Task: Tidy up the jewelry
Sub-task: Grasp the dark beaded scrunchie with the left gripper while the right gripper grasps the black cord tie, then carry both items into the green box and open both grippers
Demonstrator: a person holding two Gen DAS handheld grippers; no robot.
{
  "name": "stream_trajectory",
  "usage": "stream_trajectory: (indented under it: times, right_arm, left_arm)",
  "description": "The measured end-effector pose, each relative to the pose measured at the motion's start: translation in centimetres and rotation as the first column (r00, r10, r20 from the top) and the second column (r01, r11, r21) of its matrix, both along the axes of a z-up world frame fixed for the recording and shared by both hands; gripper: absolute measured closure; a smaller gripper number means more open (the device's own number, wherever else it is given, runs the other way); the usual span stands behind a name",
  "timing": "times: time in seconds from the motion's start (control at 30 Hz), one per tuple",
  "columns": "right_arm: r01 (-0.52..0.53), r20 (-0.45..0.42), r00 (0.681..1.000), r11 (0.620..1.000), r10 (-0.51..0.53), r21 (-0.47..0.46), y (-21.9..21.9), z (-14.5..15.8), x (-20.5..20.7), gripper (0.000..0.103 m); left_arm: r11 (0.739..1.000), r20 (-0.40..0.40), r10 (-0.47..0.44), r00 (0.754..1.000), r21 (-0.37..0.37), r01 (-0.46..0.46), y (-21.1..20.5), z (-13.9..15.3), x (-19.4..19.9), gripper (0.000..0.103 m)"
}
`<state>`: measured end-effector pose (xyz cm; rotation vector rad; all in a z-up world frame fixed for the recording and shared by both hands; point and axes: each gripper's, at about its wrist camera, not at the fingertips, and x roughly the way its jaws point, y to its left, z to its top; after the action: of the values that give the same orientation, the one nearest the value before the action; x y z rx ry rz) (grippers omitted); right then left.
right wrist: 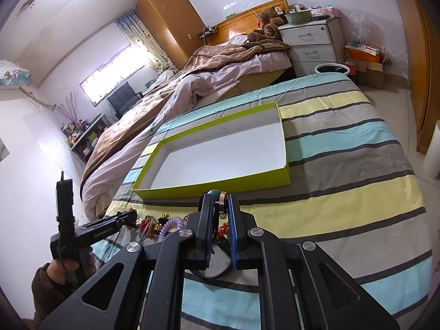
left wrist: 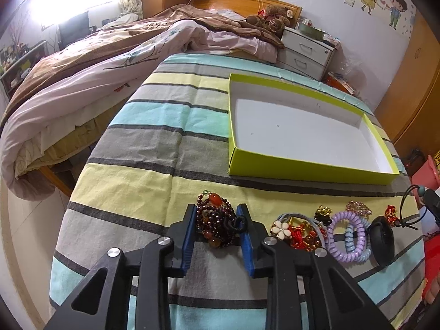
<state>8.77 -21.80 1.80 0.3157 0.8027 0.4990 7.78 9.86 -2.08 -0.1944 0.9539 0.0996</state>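
Note:
On the striped cloth lies a bundle of dark red bead bracelets (left wrist: 217, 220) with orange stones. My left gripper (left wrist: 217, 214) is shut on it, a blue pad pressing on each side. To its right runs a row of jewelry: a flower hair tie (left wrist: 279, 229), red knot charms (left wrist: 301, 238), a purple spiral hair tie (left wrist: 346, 233) and a black oval band (left wrist: 381, 239). My right gripper (right wrist: 220, 200) is shut on a black cord necklace with a teal bead (right wrist: 214, 192) and a metal ring; its cord loops below the jaws. An empty lime-green box (left wrist: 302, 166) (right wrist: 220, 185) sits beyond.
The cloth covers a table beside a bed with rumpled pink and brown bedding (left wrist: 110, 63). A white drawer unit (right wrist: 310, 46) and a teddy bear (left wrist: 272, 19) stand at the far end. A hand (right wrist: 60, 272) holds the left gripper's handle at the lower left.

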Motion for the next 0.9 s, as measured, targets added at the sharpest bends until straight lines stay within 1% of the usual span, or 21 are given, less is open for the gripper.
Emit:
stream_trajectory:
  times: [0.3, 0.43, 0.57, 0.67, 0.73, 0.77, 0.9]
  right_arm:
    - [0.011, 0.019, 1.0, 1.0, -0.011, -0.009, 0.0, 0.8, 0.7, 0.092]
    - [0.016, 0.036, 0.999, 1.0, -0.015, -0.025, 0.3, 1.3, 1.6, 0.092]
    - [0.025, 0.055, 0.998, 0.999, -0.022, -0.048, 0.6, 2.0, 3.6, 0.092]
    - [0.024, 0.062, 0.998, 0.996, -0.019, -0.088, 1.2, 2.1, 5.3, 0.092]
    - [0.027, 0.062, 0.998, 0.993, -0.02, -0.113, 1.5, 1.9, 6.7, 0.092]
    - [0.026, 0.059, 0.998, 0.992, -0.019, -0.12, 1.6, 1.8, 7.3, 0.092]
    - [0.024, 0.02, 1.0, 0.987, -0.021, -0.157, 2.0, 0.8, 10.2, 0.092]
  left_arm:
    - [0.999, 0.061, -0.036, 0.997, 0.012, 0.036, -0.5, 2.5, -0.3, 0.074]
    - [0.998, 0.082, -0.061, 0.995, 0.031, 0.058, -0.9, 4.0, 0.1, 0.074]
    - [0.996, 0.104, -0.085, 0.991, 0.02, 0.084, -1.3, 5.3, 1.9, 0.074]
    - [0.994, 0.118, -0.113, 0.987, 0.023, 0.111, -1.7, 6.0, 3.5, 0.074]
    - [0.991, 0.113, -0.131, 0.985, 0.012, 0.131, -1.9, 6.1, 4.8, 0.074]
    - [0.992, 0.107, -0.129, 0.986, 0.005, 0.129, -1.9, 6.0, 5.6, 0.074]
    - [0.988, 0.107, -0.152, 0.983, 0.022, 0.15, -2.7, 5.7, 7.8, 0.074]
